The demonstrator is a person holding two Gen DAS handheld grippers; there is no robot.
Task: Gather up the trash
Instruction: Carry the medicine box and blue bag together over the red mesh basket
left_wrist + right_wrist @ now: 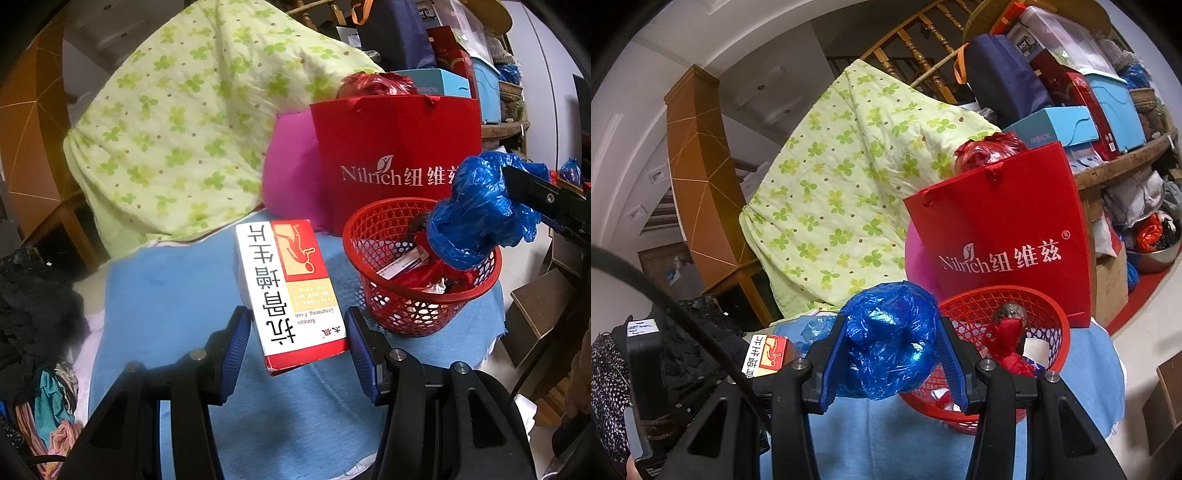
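A red mesh basket [402, 306] with trash in it stands on a blue cloth [166, 295]; it also shows in the right wrist view [982, 306]. A white and red medicine box [291, 291] lies on the cloth, its near end between the open fingers of my left gripper [297, 354], which do not press on it. My right gripper [894, 354] is shut on a crumpled blue plastic bag [890, 339] and holds it beside the basket's left rim. In the left wrist view the bag [476, 214] hangs over the basket's right rim.
A red Nilrich paper bag [395, 147] stands right behind the basket, with a pink cushion [288, 173] beside it. A green flowered quilt [184, 122] lies at the back left. Dark clothes [33, 302] lie left of the cloth. Boxes [1060, 125] are stacked at the back right.
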